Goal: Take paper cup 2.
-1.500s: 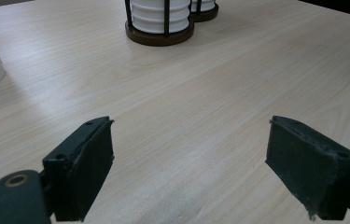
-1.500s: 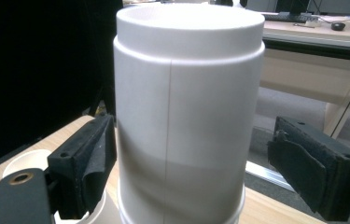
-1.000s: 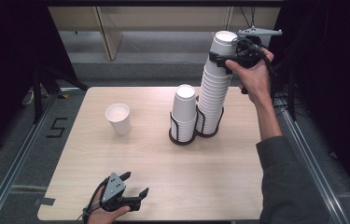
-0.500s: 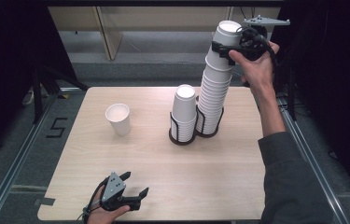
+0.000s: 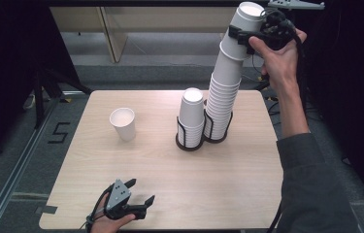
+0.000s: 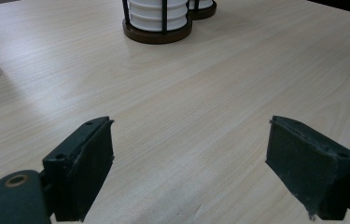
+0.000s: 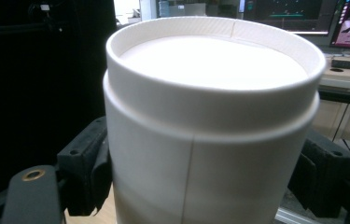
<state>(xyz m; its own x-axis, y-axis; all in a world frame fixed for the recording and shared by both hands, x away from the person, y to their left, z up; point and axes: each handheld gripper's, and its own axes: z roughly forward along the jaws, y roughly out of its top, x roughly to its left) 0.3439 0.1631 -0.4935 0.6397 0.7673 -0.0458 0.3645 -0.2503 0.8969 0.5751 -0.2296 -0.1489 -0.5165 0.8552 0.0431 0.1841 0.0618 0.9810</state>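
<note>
A tall stack of upside-down white paper cups [image 5: 223,97] stands in a black wire holder at the back right of the table and leans to the right. My right gripper [image 5: 240,35] is held high above the table, shut on the topmost cup [image 5: 246,19]. In the right gripper view that cup [image 7: 210,140] sits bottom-up between the two black jaws. A shorter cup stack [image 5: 191,114] stands in a second holder [image 5: 189,144] beside it. My left gripper [image 5: 141,190] rests at the table's front edge, and its jaws [image 6: 191,158] stand apart with nothing between them.
A single white cup [image 5: 123,124] stands upright, mouth up, on the left half of the wooden table [image 5: 242,184]. The right forearm and grey sleeve [image 5: 306,165] reach along the table's right side. Dark floor and a rail [image 5: 19,165] lie to the left.
My right gripper has risen with the top cup in its grip, which now stands higher above the stack. The left gripper has stayed in place.
</note>
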